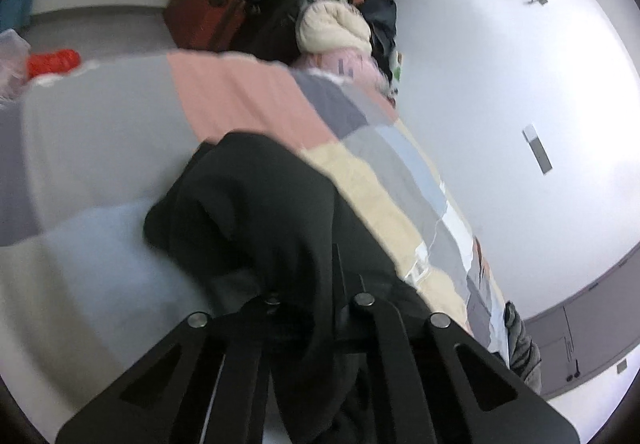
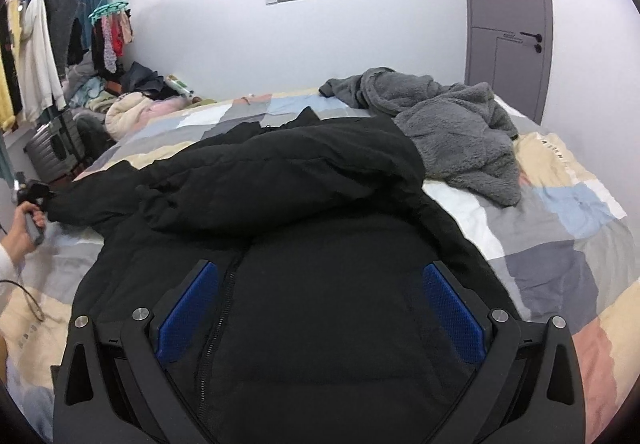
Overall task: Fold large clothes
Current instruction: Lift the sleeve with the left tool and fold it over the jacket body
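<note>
A large black padded jacket [image 2: 304, 180] lies spread on the patchwork bed cover [image 2: 560, 228], its zipper facing up and one sleeve folded across its body. My right gripper [image 2: 320, 276] is open, its blue pads [image 2: 452, 308] just above the jacket's lower front, holding nothing. My left gripper [image 1: 316, 284] is shut on a sleeve end of the black jacket [image 1: 256, 204] and holds it above the bed; the cloth hides the fingertips. In the right wrist view the left gripper [image 2: 38, 196] shows at the far left, at the sleeve end.
A grey fleece garment [image 2: 452, 128] lies crumpled on the bed behind the jacket. A clothes pile [image 2: 128, 104], a suitcase [image 2: 52, 148] and a hanging rack [image 2: 36, 56] stand left of the bed. A grey door [image 2: 508, 12] is at the back right.
</note>
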The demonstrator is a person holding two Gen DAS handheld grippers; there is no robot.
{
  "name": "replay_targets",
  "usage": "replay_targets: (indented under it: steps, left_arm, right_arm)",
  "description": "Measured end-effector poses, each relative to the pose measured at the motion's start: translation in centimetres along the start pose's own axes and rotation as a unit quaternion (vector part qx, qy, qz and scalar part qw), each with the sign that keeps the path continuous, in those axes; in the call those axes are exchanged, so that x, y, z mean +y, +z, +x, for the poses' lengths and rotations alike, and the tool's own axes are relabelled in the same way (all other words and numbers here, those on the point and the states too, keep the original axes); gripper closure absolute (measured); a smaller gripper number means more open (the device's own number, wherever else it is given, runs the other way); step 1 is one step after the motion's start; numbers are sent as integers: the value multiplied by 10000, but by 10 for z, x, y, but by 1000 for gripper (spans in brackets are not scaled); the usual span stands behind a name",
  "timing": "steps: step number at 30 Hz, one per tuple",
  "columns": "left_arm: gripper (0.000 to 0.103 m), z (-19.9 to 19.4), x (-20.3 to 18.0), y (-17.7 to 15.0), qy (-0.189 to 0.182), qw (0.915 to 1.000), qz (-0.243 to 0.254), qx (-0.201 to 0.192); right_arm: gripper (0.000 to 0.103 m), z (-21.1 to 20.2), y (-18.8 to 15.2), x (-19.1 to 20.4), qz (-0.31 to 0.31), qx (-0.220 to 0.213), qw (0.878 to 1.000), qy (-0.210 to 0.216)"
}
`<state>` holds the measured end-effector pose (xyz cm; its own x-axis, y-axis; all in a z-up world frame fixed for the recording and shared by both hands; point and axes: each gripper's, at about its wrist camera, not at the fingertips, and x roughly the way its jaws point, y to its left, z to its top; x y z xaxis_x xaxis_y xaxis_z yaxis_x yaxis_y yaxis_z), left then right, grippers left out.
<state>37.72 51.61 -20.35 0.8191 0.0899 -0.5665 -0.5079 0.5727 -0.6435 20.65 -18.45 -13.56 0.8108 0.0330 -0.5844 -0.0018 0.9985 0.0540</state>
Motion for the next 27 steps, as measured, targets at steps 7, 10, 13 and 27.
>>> replay_targets:
  steps: [7, 10, 13, 27]
  left_arm:
    - [100, -57, -22, 0, 611, 9959, 668, -79]
    - [100, -87, -26, -4, 693, 9931, 935, -136]
    - [100, -112, -37, -10, 705, 9912, 1092, -238]
    - [101, -197, -165, -55, 415, 9736, 2064, -879]
  right_arm:
    - [0, -20, -4, -7, -55, -75, 9998, 190]
    - [0, -32, -8, -9, -147, -172, 9994, 256]
    - [0, -41, -12, -14, -153, -199, 9991, 349]
    - [0, -66, -21, -32, -252, -476, 9973, 504]
